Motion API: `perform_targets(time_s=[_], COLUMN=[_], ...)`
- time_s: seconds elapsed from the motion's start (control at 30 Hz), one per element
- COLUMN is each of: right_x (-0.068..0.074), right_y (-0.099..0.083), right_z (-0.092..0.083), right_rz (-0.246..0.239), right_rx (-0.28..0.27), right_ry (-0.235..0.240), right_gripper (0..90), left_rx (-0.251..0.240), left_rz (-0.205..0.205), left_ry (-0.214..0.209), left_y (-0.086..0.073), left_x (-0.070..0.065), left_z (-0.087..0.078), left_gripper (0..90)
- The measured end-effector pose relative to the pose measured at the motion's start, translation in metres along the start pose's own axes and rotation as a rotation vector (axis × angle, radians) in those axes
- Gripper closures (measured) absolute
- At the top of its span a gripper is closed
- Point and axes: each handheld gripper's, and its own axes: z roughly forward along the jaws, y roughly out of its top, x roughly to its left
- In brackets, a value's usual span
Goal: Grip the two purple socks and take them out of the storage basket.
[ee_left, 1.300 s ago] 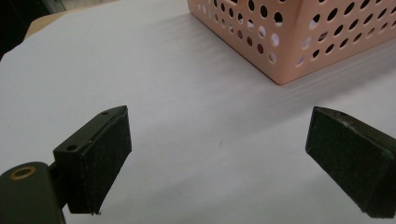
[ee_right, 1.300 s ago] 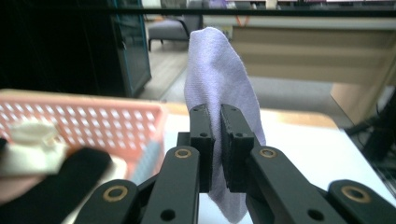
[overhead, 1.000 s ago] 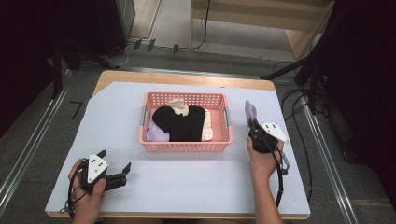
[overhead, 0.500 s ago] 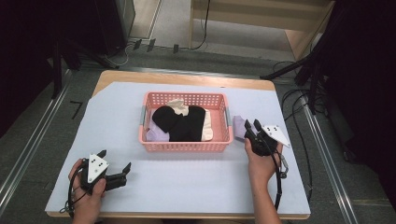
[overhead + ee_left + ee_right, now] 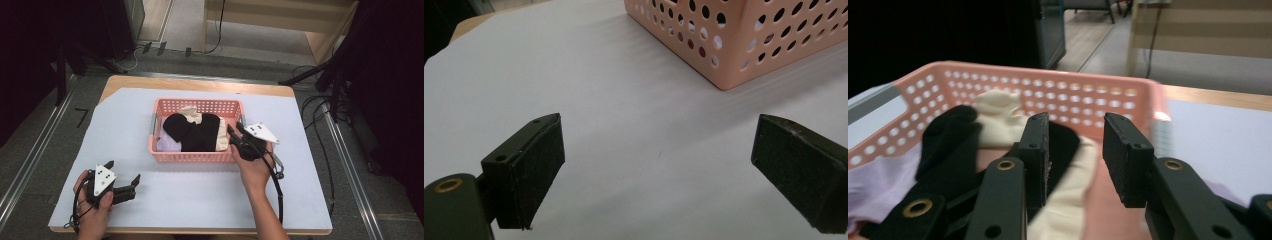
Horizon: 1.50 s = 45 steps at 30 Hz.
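Basket: pink perforated plastic basket (image 5: pixel 195 156) sits mid-table on the white sheet (image 5: pixel 200 195), holding black (image 5: pixel 195 131), cream (image 5: pixel 221 141) and lilac (image 5: pixel 167 145) cloth pieces.
Right gripper: right gripper (image 5: pixel 235 132) hangs at the basket's right rim, tips pointing in over the clothes; in the right gripper view its jaws stand a narrow gap apart above the cream cloth (image 5: pixel 1063 210), with nothing between them.
Left gripper: left gripper (image 5: pixel 134 182) rests low on the sheet at the near left corner, well apart from the basket; its jaws are spread wide and empty, the basket's corner (image 5: pixel 744 45) ahead.
Table: wooden table edge (image 5: pixel 200 85) shows beyond the sheet.
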Motion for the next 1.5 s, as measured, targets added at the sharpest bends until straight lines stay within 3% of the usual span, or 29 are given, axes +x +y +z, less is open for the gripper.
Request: perform_targets(time_s=[0.17, 0.33, 0.8, 0.9, 0.93, 1.0, 1.07, 1.13, 1.2, 1.3, 1.4, 1.5], right_x=[0.029, 0.048, 0.065, 0.067, 0.068, 0.068, 0.068, 0.067, 0.067, 0.064, 0.058, 0.048], right_y=[0.001, 0.003, 0.003, 0.000, -0.001, -0.001, 0.000, 0.001, 0.002, 0.004, 0.007, 0.010], right_z=[0.021, 0.040, 0.066, 0.072, 0.076, 0.077, 0.077, 0.074, 0.073, 0.067, 0.058, 0.050], right_rz=[-0.041, -0.036, -0.008, 0.002, -0.023, -0.022, -0.003, -0.019, -0.027, -0.055, -0.049, -0.039], right_rx=[0.075, 0.128, 0.258, 0.317, 0.359, 0.368, 0.379, 0.372, 0.364, 0.294, 0.211, 0.153], right_ry=[0.066, 0.078, 0.096, 0.104, 0.099, 0.104, 0.121, 0.117, 0.114, 0.106, 0.089, 0.036], right_gripper=[62.8, 61.4, 57.8, 56.0, 58.0, 60.6, 77.3, 85.3, 87.6, 89.1, 89.4, 89.5], left_rx=[0.000, 0.000, -0.004, 0.000, 0.002, 0.001, 0.001, 0.001, -0.001, -0.003, -0.001, 0.002], left_rz=[0.000, 0.001, 0.000, 0.002, 0.003, 0.003, 0.003, 0.004, 0.003, 0.000, 0.002, 0.002], left_ry=[0.000, -0.001, -0.001, -0.001, 0.000, 0.000, 0.000, 0.000, 0.000, 0.000, -0.001, 0.000], left_y=[0.000, 0.000, 0.000, 0.000, 0.000, 0.000, 0.000, 0.000, 0.000, 0.000, 0.000, 0.000], left_x=[0.000, 0.000, 0.000, -0.001, -0.001, -0.001, -0.001, -0.001, -0.001, -0.001, 0.000, 0.000], left_z=[0.000, 0.000, 0.000, 0.000, 0.000, 0.000, 0.000, 0.000, 0.000, 0.000, 0.000, 0.000], left_gripper=[7.7, 7.7, 7.7, 7.7, 7.7, 7.7, 7.7, 7.7, 7.7, 7.7, 7.7, 7.7])
